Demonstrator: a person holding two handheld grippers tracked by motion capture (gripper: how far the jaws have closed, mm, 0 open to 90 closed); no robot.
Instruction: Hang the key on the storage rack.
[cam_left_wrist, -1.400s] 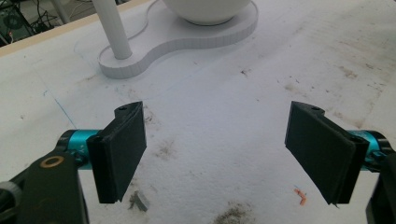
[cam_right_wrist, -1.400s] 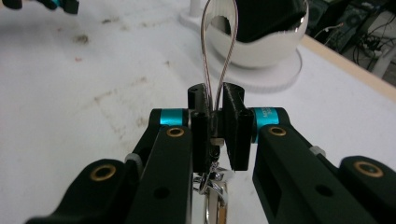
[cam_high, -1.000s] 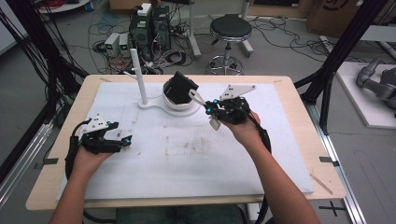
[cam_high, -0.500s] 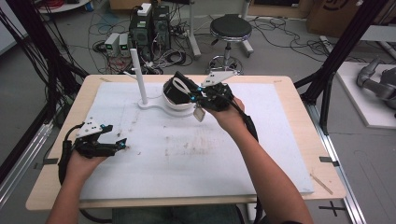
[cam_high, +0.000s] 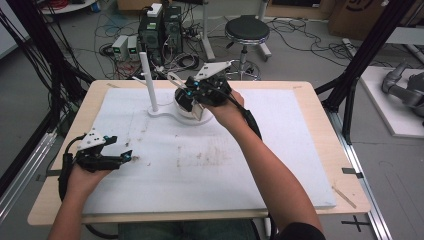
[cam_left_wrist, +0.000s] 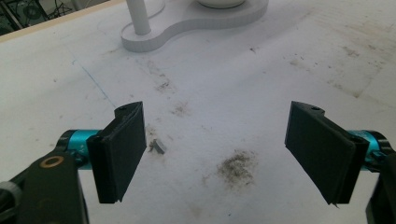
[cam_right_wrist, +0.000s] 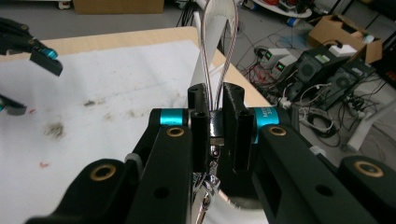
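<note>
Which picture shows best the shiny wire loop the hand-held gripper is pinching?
The right gripper view: the wire loop rises right between the shut jaws of the right hand-held gripper, big and sharp. In the high view that hand-held gripper sits over the white stand, and the loop is too small to tell.

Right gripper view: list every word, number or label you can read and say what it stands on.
Teal collar on the right gripper: small white print, too blurred to read.
Cardboard box on the floor: no markings that can be read.
Nothing else bears text.
</note>
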